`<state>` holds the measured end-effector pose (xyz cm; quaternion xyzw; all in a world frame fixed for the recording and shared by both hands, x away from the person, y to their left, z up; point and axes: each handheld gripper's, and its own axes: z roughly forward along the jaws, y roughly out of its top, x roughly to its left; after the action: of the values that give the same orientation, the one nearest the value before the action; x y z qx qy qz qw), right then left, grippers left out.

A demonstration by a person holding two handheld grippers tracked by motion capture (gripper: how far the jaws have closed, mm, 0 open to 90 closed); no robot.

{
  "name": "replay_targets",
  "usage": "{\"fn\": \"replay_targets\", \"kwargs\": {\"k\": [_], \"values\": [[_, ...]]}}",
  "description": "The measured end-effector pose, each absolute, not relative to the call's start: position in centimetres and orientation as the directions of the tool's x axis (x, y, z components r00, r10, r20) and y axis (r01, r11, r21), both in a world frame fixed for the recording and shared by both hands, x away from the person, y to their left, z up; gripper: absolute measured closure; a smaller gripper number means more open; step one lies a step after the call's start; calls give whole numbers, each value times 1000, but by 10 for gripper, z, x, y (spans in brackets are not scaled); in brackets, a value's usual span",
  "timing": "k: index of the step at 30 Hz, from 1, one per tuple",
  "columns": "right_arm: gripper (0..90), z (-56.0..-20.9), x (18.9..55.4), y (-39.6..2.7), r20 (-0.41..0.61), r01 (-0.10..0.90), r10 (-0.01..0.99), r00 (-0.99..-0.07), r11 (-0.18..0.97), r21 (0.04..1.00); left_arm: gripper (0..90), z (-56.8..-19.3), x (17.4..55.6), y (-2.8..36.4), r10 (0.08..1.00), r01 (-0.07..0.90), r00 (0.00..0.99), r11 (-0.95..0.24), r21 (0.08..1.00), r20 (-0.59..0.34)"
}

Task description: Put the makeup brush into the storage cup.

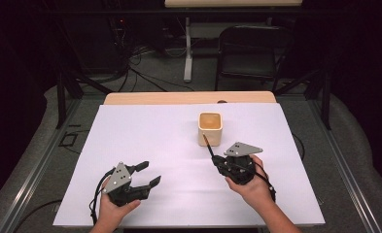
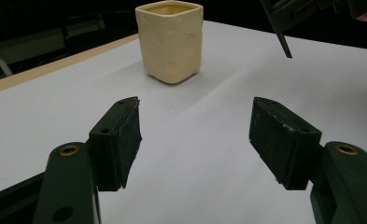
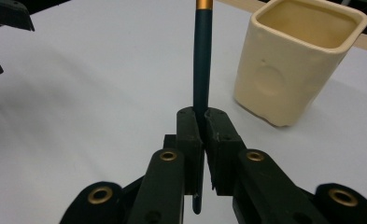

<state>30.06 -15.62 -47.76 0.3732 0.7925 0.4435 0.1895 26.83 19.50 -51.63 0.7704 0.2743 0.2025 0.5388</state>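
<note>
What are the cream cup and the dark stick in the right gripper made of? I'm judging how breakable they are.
The cup looks like glazed ceramic: cream, glossy, with thick rounded rims and slightly uneven, dimpled walls. The stick, clamped in the right gripper, looks like a painted wooden pencil or brush handle: smooth dark teal coat and a gold, possibly metal, band; the core material cannot be told.

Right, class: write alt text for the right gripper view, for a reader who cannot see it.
The right hand-held gripper is shut on a dark pencil with a gold band, which points up and away over a white table. A cream square cup stands open and upright to the right of the pencil, apart from it.
</note>
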Motion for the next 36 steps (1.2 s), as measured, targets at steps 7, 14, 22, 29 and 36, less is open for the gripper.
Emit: {"fn": "replay_targets", "kwargs": {"k": [7, 14, 22, 29, 36], "values": [[845, -483, 295, -156, 16, 380, 764, -645, 302, 875, 356, -515, 269, 194, 653, 223, 757, -249, 943, -6], [844, -486, 286, -153, -5, 326, 768, -640, 278, 904, 366, -510, 268, 186, 681, 193, 731, -255, 948, 34], [844, -484, 282, -148, -39, 292, 762, -646, 293, 910, 381, -503, 269, 181, 658, 214, 753, -203, 955, -29], [845, -482, 280, -149, -34, 283, 760, -649, 283, 917, 380, -498, 273, 178, 675, 213, 737, -188, 959, -31], [845, -481, 278, -147, -31, 272, 756, -654, 274, 923, 381, -486, 282, 166, 653, 247, 749, -124, 961, -108]]}}
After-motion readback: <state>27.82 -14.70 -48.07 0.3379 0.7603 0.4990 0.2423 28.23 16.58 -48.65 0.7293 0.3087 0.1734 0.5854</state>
